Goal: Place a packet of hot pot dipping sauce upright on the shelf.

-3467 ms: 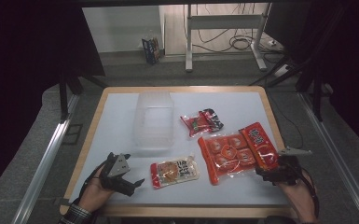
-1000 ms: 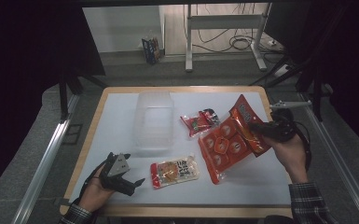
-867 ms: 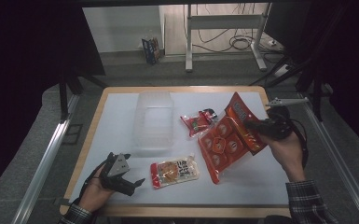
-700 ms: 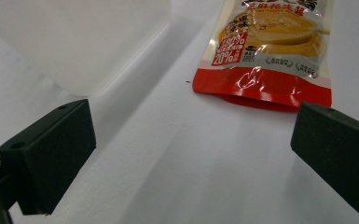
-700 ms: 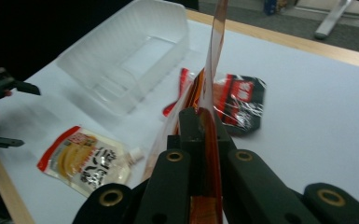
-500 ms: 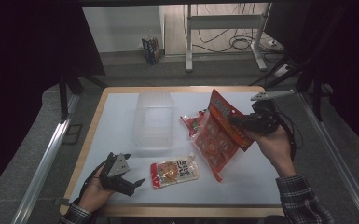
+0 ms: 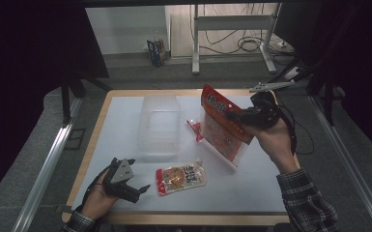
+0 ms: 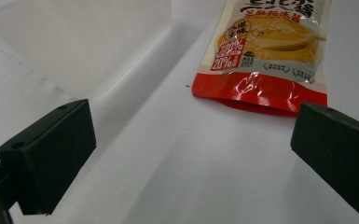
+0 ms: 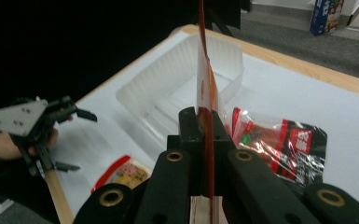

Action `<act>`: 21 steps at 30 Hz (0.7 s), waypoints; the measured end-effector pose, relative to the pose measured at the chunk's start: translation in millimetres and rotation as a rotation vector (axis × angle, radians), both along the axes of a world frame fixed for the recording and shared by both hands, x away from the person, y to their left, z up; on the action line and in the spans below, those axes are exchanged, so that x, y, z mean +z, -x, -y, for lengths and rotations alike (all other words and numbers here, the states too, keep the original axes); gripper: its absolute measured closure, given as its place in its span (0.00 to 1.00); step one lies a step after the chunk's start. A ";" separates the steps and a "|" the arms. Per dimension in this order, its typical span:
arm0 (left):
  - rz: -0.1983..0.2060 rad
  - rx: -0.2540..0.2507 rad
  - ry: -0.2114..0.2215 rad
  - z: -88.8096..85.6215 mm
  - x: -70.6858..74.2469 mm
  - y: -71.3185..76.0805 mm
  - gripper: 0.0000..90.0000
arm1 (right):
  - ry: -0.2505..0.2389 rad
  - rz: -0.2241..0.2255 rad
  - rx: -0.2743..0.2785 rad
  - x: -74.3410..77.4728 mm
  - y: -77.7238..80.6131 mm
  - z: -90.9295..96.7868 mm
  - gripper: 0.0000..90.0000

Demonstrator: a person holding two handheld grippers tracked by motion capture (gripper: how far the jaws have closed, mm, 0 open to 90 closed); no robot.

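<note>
While the right gripper [image 7: 241, 116] clamps the big red packet [image 7: 224, 128] aloft at 2 o'clock, the left gripper [image 7: 134, 186] rests wide open at 7 o'clock beside the orange pouch [image 7: 181, 177].

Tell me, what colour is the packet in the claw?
Red, with a clear part showing orange snacks. The packet in the right claw shows best in the high view.

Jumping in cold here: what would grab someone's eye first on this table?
First, the large red snack packet held up off the table, clamped edge-on in the shut right gripper beside the clear plastic tray. Next, the small orange pouch lying flat near the front edge, just ahead of the open left gripper. A third red packet lies on the white table behind the raised one.
</note>
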State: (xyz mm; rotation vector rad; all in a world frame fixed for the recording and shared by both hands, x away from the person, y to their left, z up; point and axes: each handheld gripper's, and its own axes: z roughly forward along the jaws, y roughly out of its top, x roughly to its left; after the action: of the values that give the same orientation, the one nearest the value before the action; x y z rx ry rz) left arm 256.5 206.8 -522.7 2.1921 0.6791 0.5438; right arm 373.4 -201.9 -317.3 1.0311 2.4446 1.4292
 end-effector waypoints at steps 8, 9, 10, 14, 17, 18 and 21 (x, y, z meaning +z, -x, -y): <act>0.005 0.000 0.007 -0.5 1.1 0.5 0.00 | -0.108 -0.041 0.006 8.0 -18.9 -6.7 0.98; 0.006 0.000 0.009 -0.7 1.4 0.6 0.00 | -0.113 -0.043 0.007 9.0 -20.3 -8.5 0.98; 0.006 -0.003 0.003 -1.3 1.9 0.5 0.00 | -0.117 -0.043 0.011 10.1 -22.7 -10.9 0.98; 0.006 0.001 0.017 -1.5 2.2 0.8 0.00 | -0.125 -0.035 0.015 15.6 -30.1 -22.8 0.98; 0.007 0.001 0.018 -1.5 2.4 1.0 0.00 | -0.129 -0.030 0.014 20.1 -35.8 -32.3 0.98; 0.006 0.000 0.020 -1.5 2.5 1.2 0.00 | -0.130 -0.030 0.013 21.4 -38.0 -35.2 0.98; 0.008 -0.003 0.015 -2.3 3.4 1.1 0.00 | -0.130 -0.026 0.011 24.2 -43.9 -42.8 0.98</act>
State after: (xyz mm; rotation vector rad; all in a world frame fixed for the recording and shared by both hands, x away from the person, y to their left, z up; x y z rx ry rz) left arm 255.3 209.1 -519.4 2.1755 0.6737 0.5446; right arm 417.3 -159.1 -293.1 1.0697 2.4059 1.6062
